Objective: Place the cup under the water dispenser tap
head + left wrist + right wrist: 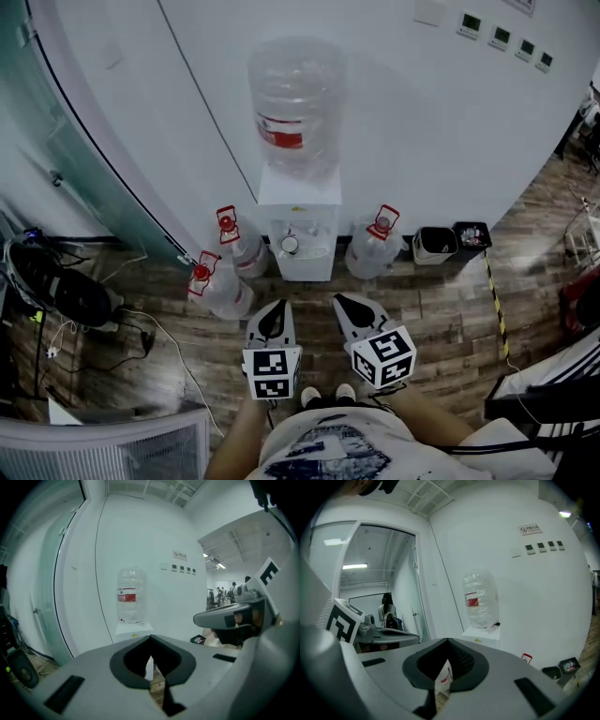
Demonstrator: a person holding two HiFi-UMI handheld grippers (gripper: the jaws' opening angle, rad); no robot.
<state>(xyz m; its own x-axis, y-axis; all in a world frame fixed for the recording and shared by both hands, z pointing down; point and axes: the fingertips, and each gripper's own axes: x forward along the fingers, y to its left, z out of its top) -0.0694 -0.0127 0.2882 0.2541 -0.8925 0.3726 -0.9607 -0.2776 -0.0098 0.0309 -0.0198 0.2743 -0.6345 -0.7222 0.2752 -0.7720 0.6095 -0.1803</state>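
- Wood-plank floor (441, 309) meets a curved white wall (422, 112), with a glass partition (56, 122) on the far left.
- A small white cup (289, 245) sits in the recess of the water dispenser (298, 195), under its taps and a little left of the middle.
- The dispenser stands against the wall with a large clear bottle (295, 103), red-labelled, upended on top.
- Spare bottles with red handles stand on the floor: two to the dispenser's left (246, 251) (225, 292) and one to its right (372, 248).
- Further right along the wall are two small bins (434, 244) (472, 234).
- The left gripper (273, 305) is held near the person's body, well apart from the cup. Its fingers (93, 663) are together at the tips with nothing between them.
- The right gripper (341, 298) is just beside it, also well short of the dispenser. Its fingers (511, 663) are likewise together and empty.
- Both point toward the dispenser, their marker cubes (272, 372) (384, 356) nearest the person.
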